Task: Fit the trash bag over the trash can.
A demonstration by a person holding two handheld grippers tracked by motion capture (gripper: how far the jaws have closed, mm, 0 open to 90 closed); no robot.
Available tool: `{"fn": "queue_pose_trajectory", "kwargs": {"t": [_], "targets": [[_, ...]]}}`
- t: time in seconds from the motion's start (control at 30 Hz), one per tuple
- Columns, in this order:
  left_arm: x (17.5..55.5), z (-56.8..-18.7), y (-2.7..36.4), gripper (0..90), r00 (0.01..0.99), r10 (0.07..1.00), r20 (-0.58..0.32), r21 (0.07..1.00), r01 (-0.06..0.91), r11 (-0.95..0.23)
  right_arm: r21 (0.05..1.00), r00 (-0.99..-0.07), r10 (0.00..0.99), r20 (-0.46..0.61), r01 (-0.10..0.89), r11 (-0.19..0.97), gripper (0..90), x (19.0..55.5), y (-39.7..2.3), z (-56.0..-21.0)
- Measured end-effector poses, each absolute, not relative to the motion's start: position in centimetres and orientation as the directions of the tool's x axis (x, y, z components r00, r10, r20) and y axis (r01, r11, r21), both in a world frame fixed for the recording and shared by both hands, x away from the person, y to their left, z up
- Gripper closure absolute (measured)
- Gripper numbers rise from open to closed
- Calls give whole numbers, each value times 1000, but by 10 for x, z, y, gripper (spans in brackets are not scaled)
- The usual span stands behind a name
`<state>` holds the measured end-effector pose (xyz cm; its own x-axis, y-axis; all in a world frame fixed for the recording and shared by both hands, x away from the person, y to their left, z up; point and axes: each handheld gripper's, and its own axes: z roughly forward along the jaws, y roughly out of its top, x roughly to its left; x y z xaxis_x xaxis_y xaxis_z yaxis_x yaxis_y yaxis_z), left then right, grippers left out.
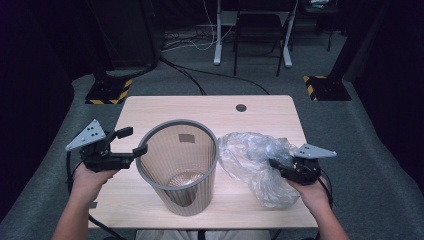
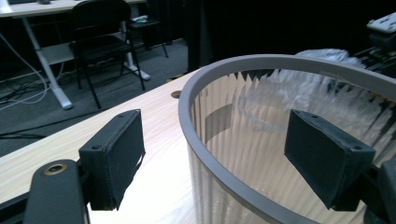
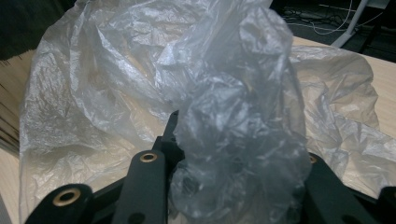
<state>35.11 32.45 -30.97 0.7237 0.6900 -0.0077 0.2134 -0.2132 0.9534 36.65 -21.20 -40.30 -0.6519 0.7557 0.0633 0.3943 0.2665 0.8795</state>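
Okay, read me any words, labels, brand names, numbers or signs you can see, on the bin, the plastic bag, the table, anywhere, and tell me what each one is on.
No readable text anywhere.
Mesh bin: a dark rectangular patch on its inner wall, like a label, with no letters legible.
Clear plastic bag: no print visible.
Table: bare wood, no markings.
Stand bases on the floor: yellow and black hazard stripes, a warning pattern with no words.

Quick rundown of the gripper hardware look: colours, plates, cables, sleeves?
Both are black, two-fingered tools. The left gripper has flat rectangular pads, brass-coloured bushings on its linkage, and a grey three-cornered plate with holes on top. The right gripper bears the same plate. Black cables trail from each. Forearms are bare, no sleeves visible.
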Motion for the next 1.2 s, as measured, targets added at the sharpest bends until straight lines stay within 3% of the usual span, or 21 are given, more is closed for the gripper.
{"fn": "queue_pose_trajectory", "kwargs": {"t": [1.2], "targets": [[349,-299,320,258,725,689,-13,962,196,-189,935,-677,736,9,266,234,626,351,-204,-307]]}}
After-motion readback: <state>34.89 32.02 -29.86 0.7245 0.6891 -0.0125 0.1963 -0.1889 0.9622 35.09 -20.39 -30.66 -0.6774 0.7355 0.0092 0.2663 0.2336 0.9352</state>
